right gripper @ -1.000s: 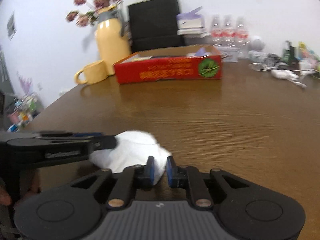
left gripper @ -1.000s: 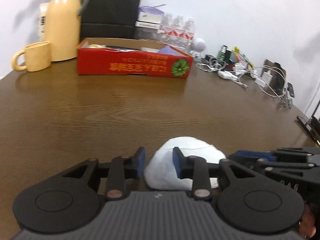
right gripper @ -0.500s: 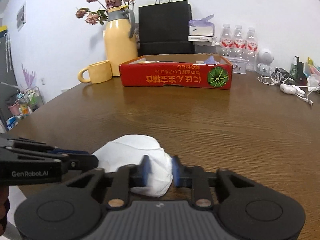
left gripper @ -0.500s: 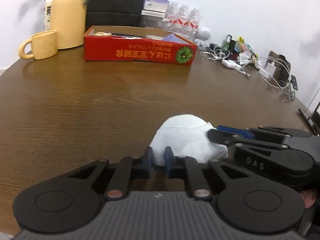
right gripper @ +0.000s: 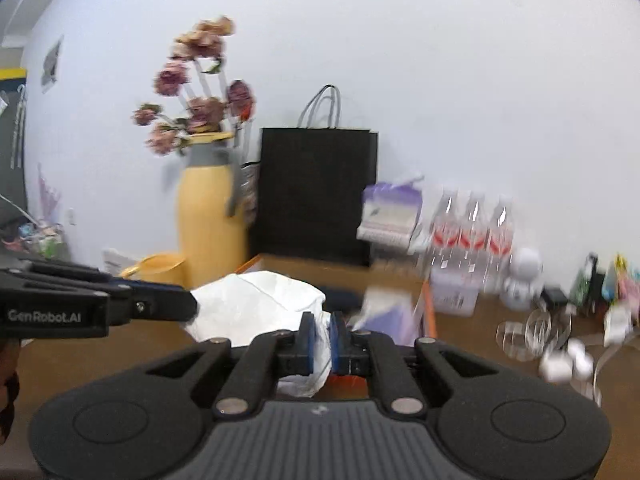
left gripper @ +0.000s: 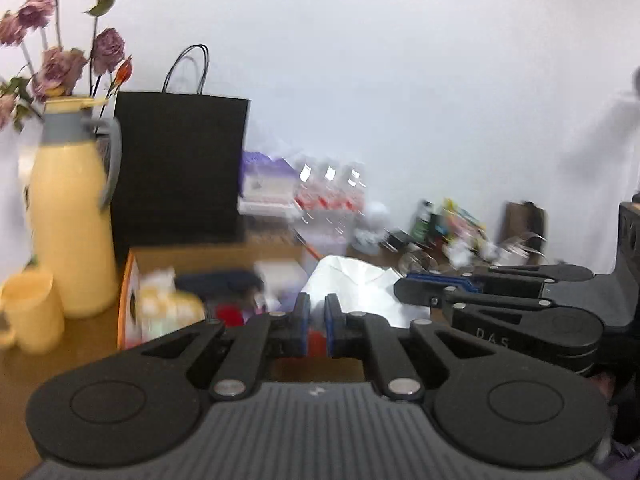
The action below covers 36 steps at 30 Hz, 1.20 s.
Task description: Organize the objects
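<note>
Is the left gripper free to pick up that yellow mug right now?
Probably not: the left gripper has its jaws shut on the white bag, shared with the right gripper. The yellow mug stands unobstructed.

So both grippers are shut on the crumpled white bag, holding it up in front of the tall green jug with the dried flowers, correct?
Not quite: the tall jug holding the dried flowers is yellow with a grey collar, not green, as the right wrist view shows. The rest stands: the left gripper and the right gripper are both shut on the crumpled white bag.
</note>
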Tool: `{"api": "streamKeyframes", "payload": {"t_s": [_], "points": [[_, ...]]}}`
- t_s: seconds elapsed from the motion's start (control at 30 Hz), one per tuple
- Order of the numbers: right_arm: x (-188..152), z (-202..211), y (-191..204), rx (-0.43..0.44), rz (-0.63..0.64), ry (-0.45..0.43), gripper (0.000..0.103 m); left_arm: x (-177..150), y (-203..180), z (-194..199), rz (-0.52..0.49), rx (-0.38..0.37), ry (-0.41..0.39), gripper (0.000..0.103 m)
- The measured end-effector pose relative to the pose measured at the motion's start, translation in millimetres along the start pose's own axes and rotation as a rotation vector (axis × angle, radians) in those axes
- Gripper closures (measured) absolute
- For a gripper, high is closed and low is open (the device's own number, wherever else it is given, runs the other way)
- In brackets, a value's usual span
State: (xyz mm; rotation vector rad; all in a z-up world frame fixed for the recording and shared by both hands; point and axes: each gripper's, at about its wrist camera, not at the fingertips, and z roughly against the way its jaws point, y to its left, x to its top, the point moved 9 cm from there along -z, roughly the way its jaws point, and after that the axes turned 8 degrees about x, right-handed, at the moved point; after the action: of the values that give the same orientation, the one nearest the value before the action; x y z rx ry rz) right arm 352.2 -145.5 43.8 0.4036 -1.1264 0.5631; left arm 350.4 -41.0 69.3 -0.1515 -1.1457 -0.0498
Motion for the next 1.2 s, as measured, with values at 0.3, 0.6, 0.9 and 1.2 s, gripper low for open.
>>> {"api": "streamKeyframes", "payload": {"t_s": [0.3,0.6,0.9,1.2], "points": [[12,-207,-99,-0.044,-0.021,0.299,0.103,-1,14,-217,0.056,0.028,0.273,0.103],[-63,-270,-124,-0.063,-0.044,0.401,0.103,-53,41,-258,0.030,0.077,0.356,0.101],[-44,-231,-112,-0.082,0.028,0.399,0.083,-22,37,-185,-0.004,0.161,0.271,0.050],[26,-89,-75,-0.014,-0.075,0.169,0.033,4,24,-26,-0.025,0.203,0.094,0.000]]}}
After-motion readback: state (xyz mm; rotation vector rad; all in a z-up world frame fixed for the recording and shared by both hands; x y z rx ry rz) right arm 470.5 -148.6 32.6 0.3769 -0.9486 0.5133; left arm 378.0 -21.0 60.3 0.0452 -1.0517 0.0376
